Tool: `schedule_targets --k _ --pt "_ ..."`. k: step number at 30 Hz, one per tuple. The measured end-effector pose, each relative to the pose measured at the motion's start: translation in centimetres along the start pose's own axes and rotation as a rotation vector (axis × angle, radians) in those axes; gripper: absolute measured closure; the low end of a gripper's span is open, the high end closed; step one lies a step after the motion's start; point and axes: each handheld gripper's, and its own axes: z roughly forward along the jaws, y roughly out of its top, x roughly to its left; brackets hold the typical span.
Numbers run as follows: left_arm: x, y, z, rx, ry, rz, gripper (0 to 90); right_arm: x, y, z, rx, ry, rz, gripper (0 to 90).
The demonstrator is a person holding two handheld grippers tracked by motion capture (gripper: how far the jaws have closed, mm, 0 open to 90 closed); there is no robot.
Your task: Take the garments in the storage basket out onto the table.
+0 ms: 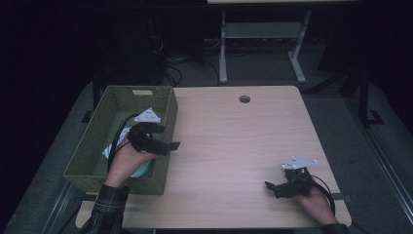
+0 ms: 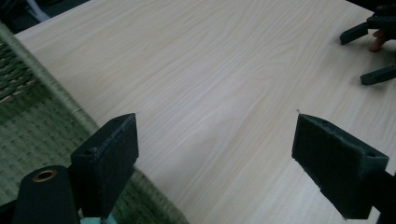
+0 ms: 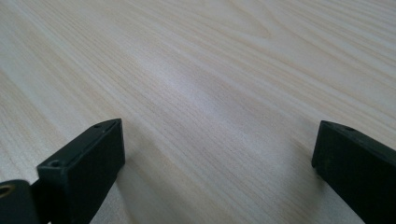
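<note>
A green woven basket stands on the left part of the light wooden table. My left gripper hovers over the basket's right rim, jaws pointing right and open with nothing between them. In the left gripper view its jaws frame bare table, with the basket wall at the left. Inside the basket lie a white packet and a mint-green object, partly hidden under the hand. My right gripper rests low near the table's front right, open and empty; it also appears far off.
A round cable hole sits near the table's far edge. Beyond the table stand a grey metal table frame and cables on a dark floor. Bare wood stretches between the two grippers.
</note>
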Motion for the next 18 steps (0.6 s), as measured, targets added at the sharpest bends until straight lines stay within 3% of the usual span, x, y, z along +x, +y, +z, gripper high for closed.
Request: schedule_targets --k 18 --pt "2.1 -1.1 -1.7 -0.005 0.048 -0.012 13.9 0.0 0.0 0.0 0.0 0.0 0.0 2.0"
